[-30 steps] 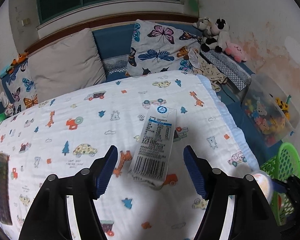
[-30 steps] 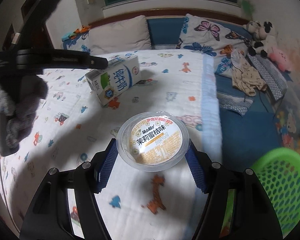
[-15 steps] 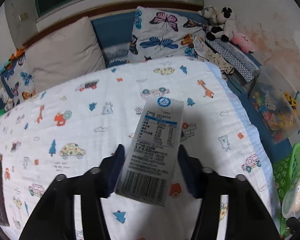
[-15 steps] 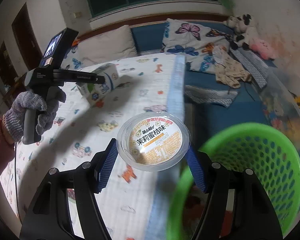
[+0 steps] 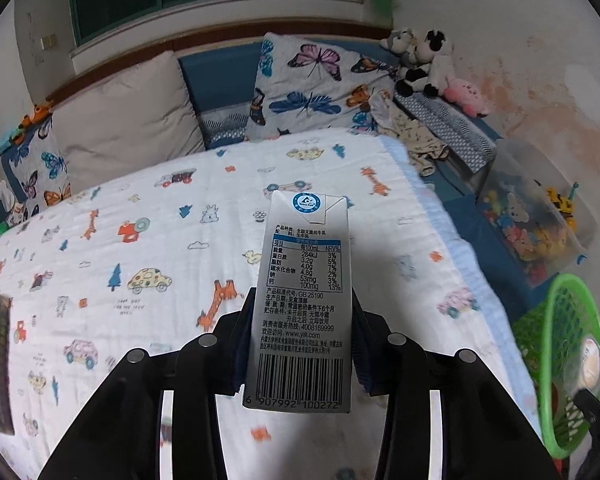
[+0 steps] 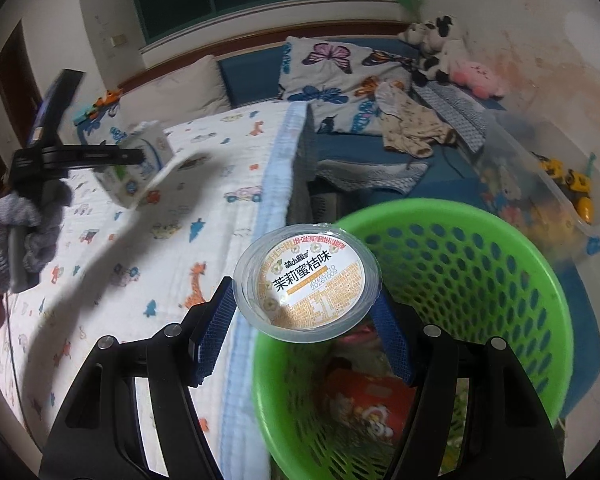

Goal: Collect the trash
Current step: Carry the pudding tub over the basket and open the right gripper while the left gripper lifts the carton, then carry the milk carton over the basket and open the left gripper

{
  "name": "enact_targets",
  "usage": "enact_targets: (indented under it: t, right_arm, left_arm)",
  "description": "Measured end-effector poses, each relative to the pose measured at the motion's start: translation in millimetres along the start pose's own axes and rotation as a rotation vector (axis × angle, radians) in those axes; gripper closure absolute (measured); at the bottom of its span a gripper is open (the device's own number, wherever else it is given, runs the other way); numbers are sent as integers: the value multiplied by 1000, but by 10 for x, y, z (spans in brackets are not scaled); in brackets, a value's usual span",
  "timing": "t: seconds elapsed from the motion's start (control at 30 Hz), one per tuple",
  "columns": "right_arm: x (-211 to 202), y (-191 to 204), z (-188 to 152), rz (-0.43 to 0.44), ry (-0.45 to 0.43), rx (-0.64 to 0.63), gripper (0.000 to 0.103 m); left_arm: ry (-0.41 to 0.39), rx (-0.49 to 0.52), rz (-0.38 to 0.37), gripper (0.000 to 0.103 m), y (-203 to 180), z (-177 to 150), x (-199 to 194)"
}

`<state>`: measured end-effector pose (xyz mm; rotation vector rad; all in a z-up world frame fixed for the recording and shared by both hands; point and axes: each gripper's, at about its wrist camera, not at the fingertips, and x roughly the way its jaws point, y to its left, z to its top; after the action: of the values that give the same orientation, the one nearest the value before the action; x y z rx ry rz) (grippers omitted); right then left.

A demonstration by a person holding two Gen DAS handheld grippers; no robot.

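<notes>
**Carrying two pieces of trash toward the green basket**

Holding the round jelly cup [image 6: 307, 282] by its sides, the right gripper [image 6: 306, 308] has its blue pads clamped on the clear plastic wall, with the cup poised over the near rim of the green basket [image 6: 500, 280]. The cup looks light and thin-walled, so it would likely flex or pop out under a hard squeeze; the rim just under the sealed lid seems the stiffest place to grip. Some colourful wrappers already lie at the basket's bottom.

The milk carton [image 5: 302, 304] is pinched across its narrow faces by the left gripper [image 5: 300, 344], jaws closed on its lower half, barcode toward the camera. It appears to be lifted clear of the printed blanket [image 5: 140, 240]. A carton like this is stiff at the edges but dents if empty, and it is probably light.

A second ago the carton lay flat on the blanket between open jaws, and the cup was over the bed with the basket off to the side. Half a second ago the left jaws had reached the carton's sides and the basket had swung in beneath the cup. Now the carton is up and the cup sits above the basket opening
</notes>
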<state>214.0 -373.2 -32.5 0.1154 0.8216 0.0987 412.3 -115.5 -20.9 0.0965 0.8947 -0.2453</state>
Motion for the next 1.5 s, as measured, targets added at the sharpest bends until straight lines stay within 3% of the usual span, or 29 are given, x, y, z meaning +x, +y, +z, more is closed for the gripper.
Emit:
enact_targets:
  t: [0.4, 0.8, 1.07, 1.5]
  right_arm:
    - [-253, -294, -253, -86, 5, 29, 36]
    - [-437, -654, -428, -153, -1, 88, 32]
    - [-621, -728, -489, -154, -28, 103, 31]
    - [-955, -881, -632, -159, -77, 145, 30]
  left_arm:
    - [-61, 25, -84, 63, -297, -408, -754]
    - [-78, 101, -175, 63, -843, -609, -1082]
    - [-72, 130, -243, 63, -1274, -632, -1127]
    - [6, 171, -299, 63, -1953, -766, -884]
